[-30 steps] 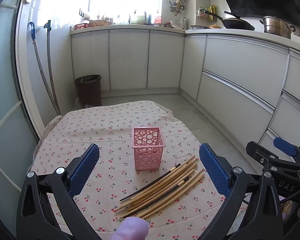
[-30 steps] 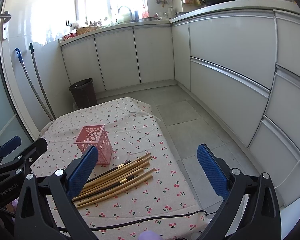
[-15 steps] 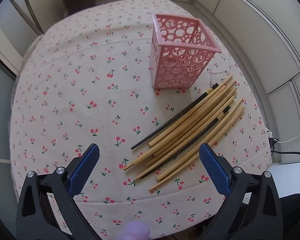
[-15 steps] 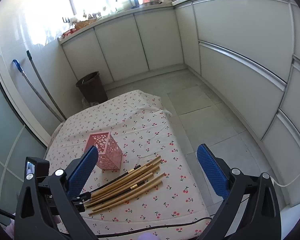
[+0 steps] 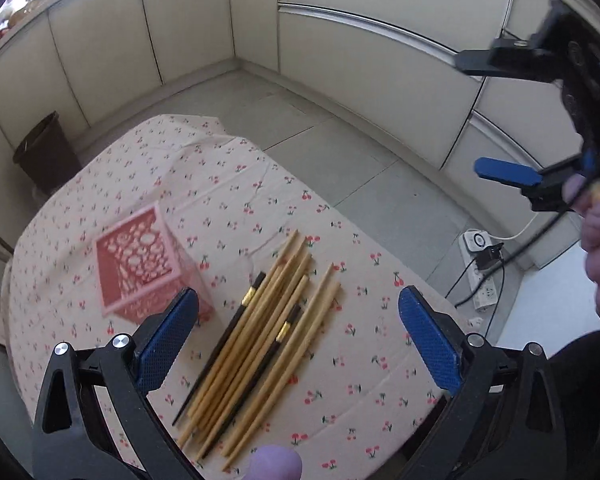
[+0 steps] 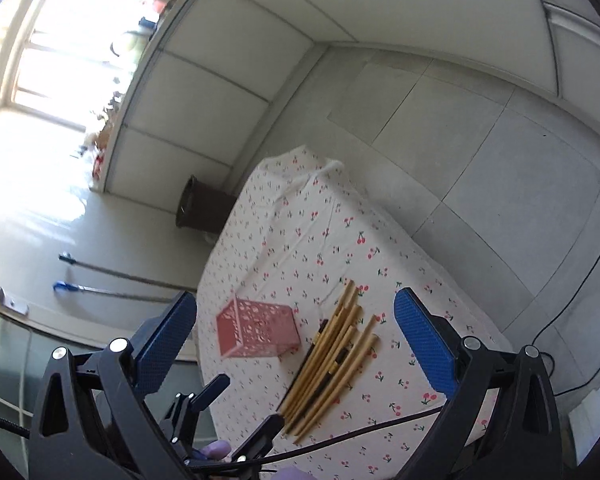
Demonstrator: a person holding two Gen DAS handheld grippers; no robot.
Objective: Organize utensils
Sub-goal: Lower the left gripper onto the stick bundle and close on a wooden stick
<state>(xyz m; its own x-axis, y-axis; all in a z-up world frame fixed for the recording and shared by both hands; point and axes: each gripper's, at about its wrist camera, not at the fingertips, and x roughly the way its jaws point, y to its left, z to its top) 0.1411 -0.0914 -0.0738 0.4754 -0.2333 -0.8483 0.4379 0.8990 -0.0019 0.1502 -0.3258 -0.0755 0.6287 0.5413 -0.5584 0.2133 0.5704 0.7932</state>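
The left gripper (image 5: 298, 338) is hovering over the loose bundle of pale bamboo and black chopsticks (image 5: 260, 344) lying on the cherry-print tablecloth (image 5: 236, 200), its blue-padded fingers (image 5: 168, 338) spread wide and gripping nothing. The right gripper (image 6: 296, 344) is hanging higher up, likewise wide open and empty, looking down on the same sticks and the pink perforated plastic holder (image 6: 256, 332) standing just beside them. This looks like the approach before a first pick, and the next move is calling for a descent and a squeeze across the bundle.
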